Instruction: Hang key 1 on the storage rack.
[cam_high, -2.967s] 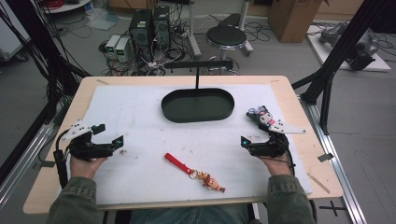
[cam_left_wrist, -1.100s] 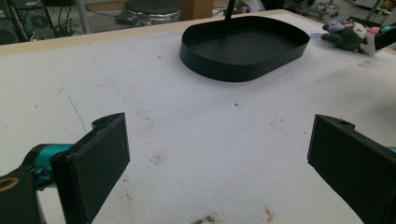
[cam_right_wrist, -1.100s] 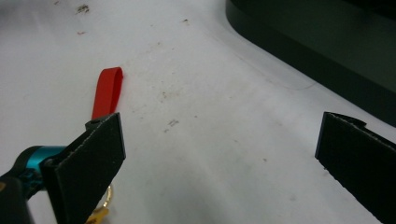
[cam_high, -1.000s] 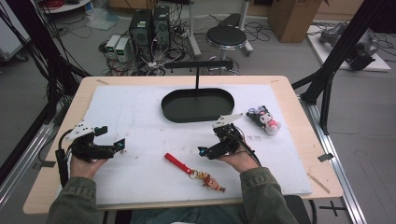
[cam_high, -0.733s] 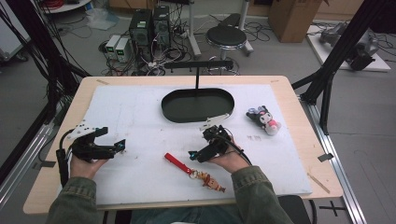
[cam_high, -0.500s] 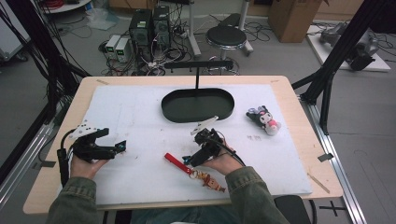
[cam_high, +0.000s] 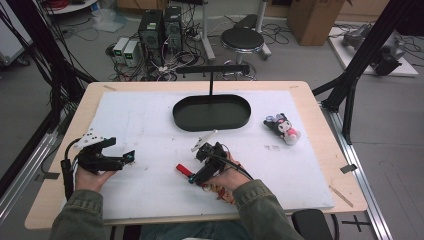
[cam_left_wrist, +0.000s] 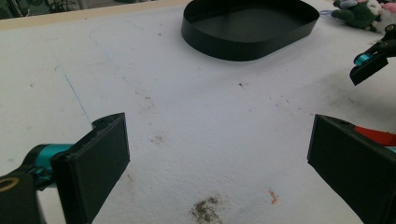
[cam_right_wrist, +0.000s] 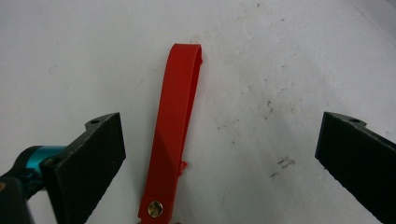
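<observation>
- A white mat (cam_high: 150, 125) is covering the wooden table (cam_high: 320, 105), with a workshop floor of cables and a stool lying beyond it.
- The right gripper (cam_high: 192, 177) is hovering low over the red strap (cam_right_wrist: 175, 126), jaws spread wide and holding nothing.
- In the right gripper view the strap is lying flat on the mat between the two jaws, closer to the left one, its brass rivet (cam_right_wrist: 154, 208) at the near end and its looped tip pointing away.
- The charm end of the strap is tucked under the right hand in the high view, so I can't make it out.
- The left gripper (cam_high: 122, 160) is waiting out at the left of the mat, jaws also spread and empty.
- The black tray (cam_high: 212, 112) with its hanging post is standing well beyond, a plush toy (cam_high: 282, 128) beside it to the right.
- By my read, this is the approach to the pick-up; next the right gripper needs to centre on the strap, drop to the mat and squeeze across its narrow width.
</observation>
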